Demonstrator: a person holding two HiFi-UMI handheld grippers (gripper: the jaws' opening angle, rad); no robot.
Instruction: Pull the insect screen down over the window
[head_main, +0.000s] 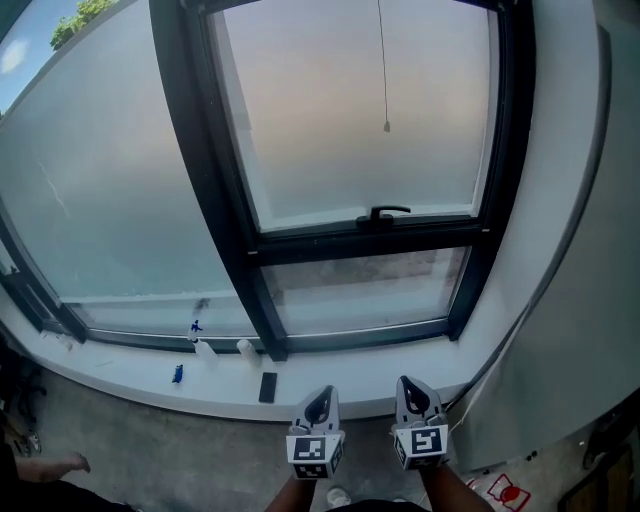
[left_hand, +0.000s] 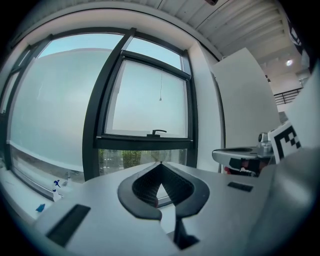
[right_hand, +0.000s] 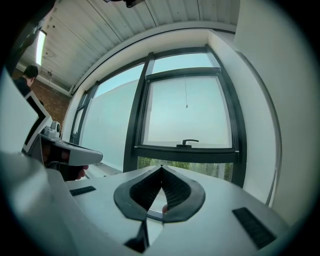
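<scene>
- While you hold both tools low at the bottom edge of the head view, the left hand-held gripper (head_main: 319, 395) and the right hand-held gripper (head_main: 413, 388) sit side by side. Both are short of the sill (head_main: 130, 372) and well apart from the window (head_main: 215, 200).
- Each gripper view shows its jaws pressed fully together with nothing between them, so both are empty.
- Your target is the thin pull cord (head_main: 383, 70) with the small bead (head_main: 386, 127) at its end. It hangs in the upper middle of the head view, in front of the right-hand sash (head_main: 508, 150) and well above the black handle (head_main: 385, 212).
- You cannot see the insect screen itself. I judge it is rolled up at the head of that sash, so none of it is drawn down yet.
- The cord's long axis runs straight up and down, so your pull should follow that line, down toward the handle.
- From both grippers the bead lies up and ahead. In the head view it falls between the two, a little closer to the right one.
- In the left gripper view the cord (left_hand: 160, 85) stands directly above the closed tips. In the right gripper view it (right_hand: 186, 92) sits slightly to their right.
- Either hand could make the reach, I judge. You will need to open the jaws first, then close squarely on a very thin line.
</scene>
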